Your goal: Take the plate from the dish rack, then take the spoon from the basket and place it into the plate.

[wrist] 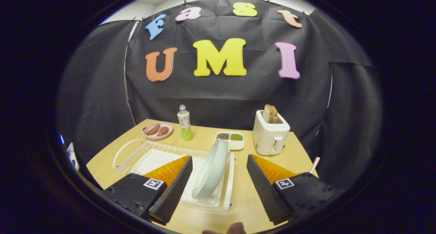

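Because the plate (212, 169) stands on its edge in the dish rack (150, 155), leaning a little, its thin rim is the only part I can pinch, so I have lined my gripper (218, 188) up with it. My fingers are spread wide apart and grip nothing; the plate sits between them, nearer the left finger (173, 189) than the right finger (264, 189), touching neither as far as I can tell. I judge the wide opening is there to let the rim slip in without knocking the plate over.

The rack lies flat on the wooden table (245, 193), just ahead of my fingers, and its white wires hold the plate upright so that it drains and stays reachable from the front. Beyond it stand a bottle (185, 126), a pink dish (158, 130) with two brown pieces on it, a small divided tray (231, 139) and a toaster (270, 133) with bread in its slots. I cannot make out the basket or the spoon. A striped stick (314, 165) pokes up beside my right finger; what it is I cannot tell.

My next move, I think, is to close on the plate's near rim.
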Motion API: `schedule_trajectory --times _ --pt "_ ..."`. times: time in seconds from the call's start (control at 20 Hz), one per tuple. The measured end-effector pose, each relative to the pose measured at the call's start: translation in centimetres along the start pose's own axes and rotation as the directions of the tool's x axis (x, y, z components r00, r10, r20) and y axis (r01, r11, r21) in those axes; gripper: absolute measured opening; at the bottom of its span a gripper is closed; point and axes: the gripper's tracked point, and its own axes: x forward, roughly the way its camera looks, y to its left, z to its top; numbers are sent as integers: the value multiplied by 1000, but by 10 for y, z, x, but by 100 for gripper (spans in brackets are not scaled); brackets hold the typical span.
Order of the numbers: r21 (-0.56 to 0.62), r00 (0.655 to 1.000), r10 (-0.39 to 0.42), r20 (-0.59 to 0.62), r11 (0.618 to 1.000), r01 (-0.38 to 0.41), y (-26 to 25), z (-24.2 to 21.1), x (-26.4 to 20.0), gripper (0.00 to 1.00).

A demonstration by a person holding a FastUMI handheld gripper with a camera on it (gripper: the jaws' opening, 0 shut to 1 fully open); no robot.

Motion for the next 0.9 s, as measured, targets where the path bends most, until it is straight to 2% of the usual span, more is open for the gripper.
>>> schedule_trajectory --times 0.2,0.4,0.5,0.75,0.9 --pt "3 991 -62 -116 998 63 -8 -1 39 100" --pt "87 971 -20 -239 995 42 1 -14 64 100" --pt "114 956 10 -294 993 25 11 -21 72 93" --pt "192 921 38 -388 981 40 28 -37 79 77" --pt "187 908 24 -418 980 60 36 -40 80 57"
